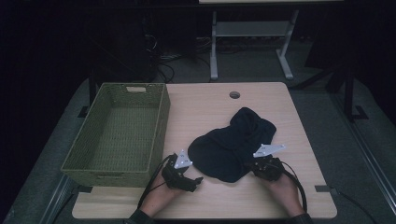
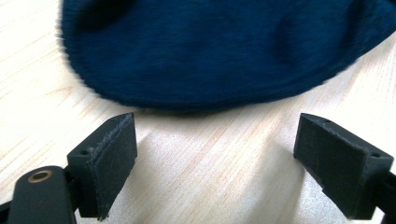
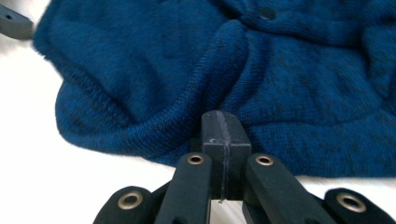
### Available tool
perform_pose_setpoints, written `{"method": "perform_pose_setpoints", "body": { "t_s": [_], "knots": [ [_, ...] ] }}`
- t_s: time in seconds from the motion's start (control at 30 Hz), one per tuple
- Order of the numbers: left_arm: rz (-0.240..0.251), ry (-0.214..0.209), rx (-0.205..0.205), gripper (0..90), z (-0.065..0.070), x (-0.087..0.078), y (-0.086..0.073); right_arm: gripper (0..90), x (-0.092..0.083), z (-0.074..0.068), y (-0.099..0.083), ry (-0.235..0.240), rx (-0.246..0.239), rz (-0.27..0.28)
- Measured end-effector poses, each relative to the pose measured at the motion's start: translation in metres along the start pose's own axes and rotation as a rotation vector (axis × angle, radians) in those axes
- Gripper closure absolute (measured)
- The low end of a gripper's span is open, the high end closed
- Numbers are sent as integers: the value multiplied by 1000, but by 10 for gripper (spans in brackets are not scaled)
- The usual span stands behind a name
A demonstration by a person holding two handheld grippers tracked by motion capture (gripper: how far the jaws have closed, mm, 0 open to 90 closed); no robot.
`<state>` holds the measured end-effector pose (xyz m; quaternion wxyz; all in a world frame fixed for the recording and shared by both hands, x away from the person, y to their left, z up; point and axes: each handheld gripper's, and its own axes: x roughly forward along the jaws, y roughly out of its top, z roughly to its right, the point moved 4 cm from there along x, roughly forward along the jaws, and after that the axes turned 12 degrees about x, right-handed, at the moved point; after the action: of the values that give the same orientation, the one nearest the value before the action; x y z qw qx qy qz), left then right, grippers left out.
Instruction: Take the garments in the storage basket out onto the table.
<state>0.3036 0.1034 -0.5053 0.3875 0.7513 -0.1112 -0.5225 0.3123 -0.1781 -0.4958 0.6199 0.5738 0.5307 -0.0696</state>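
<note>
A dark blue knitted garment (image 1: 229, 149) lies crumpled on the wooden table (image 1: 205, 105), right of centre. My left gripper (image 1: 194, 179) rests at its near left edge. In the left gripper view the left gripper (image 2: 212, 158) is open, its jaws spread wide over bare wood just short of the garment (image 2: 219, 51). My right gripper (image 1: 254, 164) sits at the garment's near right edge. In the right gripper view the right gripper (image 3: 223, 126) is shut, pads flush together, its tip against the garment (image 3: 289, 88) where a fold runs up. I see no cloth between the pads.
An empty green woven basket (image 1: 159, 121) stands on the table's left side. A round cable hole (image 1: 234, 94) sits near the table's far edge. Beyond the table are a dark floor and the legs of a white desk (image 1: 214, 51). The left gripper's jaw (image 3: 14, 23) shows at the upper left of the right gripper view.
</note>
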Motion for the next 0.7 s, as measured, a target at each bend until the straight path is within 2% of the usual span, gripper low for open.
{"method": "perform_pose_setpoints", "body": {
  "t_s": [0.7],
  "knots": [
    [0, 0, 1, 128, 0, 0, 0, 900, -42, 58, -25, -71, 96, -25]
  ]
}}
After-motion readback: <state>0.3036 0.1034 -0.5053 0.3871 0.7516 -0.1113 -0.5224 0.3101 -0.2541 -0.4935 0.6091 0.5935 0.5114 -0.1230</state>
